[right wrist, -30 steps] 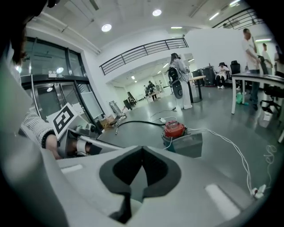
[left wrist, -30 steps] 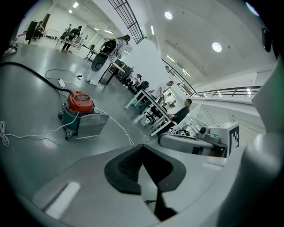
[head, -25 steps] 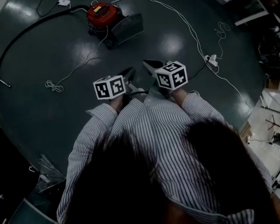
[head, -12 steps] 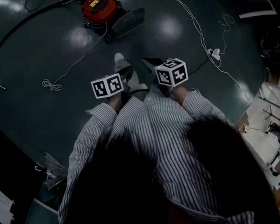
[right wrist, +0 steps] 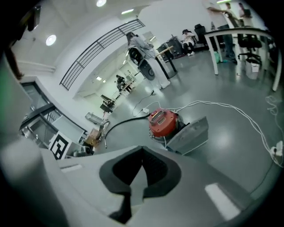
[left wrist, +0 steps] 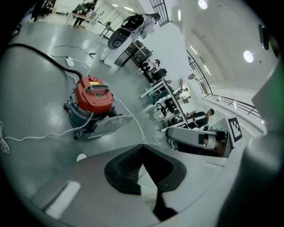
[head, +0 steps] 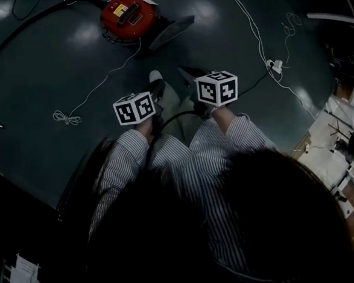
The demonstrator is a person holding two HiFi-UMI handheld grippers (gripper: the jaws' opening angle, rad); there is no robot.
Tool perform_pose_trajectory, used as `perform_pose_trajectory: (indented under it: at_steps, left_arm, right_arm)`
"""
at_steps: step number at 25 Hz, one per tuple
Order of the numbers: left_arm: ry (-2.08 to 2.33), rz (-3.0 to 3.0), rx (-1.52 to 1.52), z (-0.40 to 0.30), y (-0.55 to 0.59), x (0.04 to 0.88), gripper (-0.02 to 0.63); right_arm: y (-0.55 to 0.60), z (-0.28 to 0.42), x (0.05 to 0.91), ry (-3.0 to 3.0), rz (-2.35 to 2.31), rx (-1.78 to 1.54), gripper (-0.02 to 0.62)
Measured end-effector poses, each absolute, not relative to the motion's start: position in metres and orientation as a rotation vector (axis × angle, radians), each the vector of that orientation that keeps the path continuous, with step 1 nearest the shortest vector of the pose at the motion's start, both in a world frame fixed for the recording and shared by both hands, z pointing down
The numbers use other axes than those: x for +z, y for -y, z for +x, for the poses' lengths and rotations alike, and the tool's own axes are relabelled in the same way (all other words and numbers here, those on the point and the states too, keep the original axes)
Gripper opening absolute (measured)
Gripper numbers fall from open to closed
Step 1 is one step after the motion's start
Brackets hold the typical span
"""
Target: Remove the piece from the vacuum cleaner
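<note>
floor: I saw it smooth and glossy, mirroring the ceiling lights.
vacuum cleaner: its red lid looked like shiny plastic to me.
hose: black and matt.
sleeves: striped cloth, dull.
left gripper fingers: black, ribbed, matt pads in a smooth grey shell.

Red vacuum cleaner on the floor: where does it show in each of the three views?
Head view: red round vacuum cleaner at the top, left of centre.
Left gripper view: vacuum cleaner left of centre, on the floor.
Right gripper view: vacuum cleaner just right of centre.
Shared landmark: the grey flat panel right beside it.
</note>
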State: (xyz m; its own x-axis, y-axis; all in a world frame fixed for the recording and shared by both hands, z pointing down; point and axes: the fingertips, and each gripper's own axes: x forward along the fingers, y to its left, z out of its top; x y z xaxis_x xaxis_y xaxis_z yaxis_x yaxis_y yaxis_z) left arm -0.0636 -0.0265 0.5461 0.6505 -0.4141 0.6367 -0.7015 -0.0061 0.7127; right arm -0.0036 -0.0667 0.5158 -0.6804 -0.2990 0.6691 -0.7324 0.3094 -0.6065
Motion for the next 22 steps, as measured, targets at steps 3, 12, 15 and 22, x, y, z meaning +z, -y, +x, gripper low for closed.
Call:
perform_pose_trajectory:
  at_steps: [3,12,15,22]
  left_arm:
    - [0.977,1.618,0.32,-0.08,0.055,0.577,0.008]
    - [1.003,1.589,0.355,-0.083,0.102,0.694,0.008]
    - [1.045,1.621,0.377,-0.089,0.121,0.728,0.008]
    - [1.139,1.729,0.56,-0.101,0.137,0.784,0.008]
  right_arm:
    - [0.091,-0.007,0.536,2.122,0.955,1.379,0.002]
    - [0.11,-0.006,0.664,1.986,0.922,1.446,0.002]
    - [0.12,-0.012,0.701,1.978,0.92,1.481,0.002]
    - [0.121,-0.023,0.757,1.955,0.891,1.533,0.002]
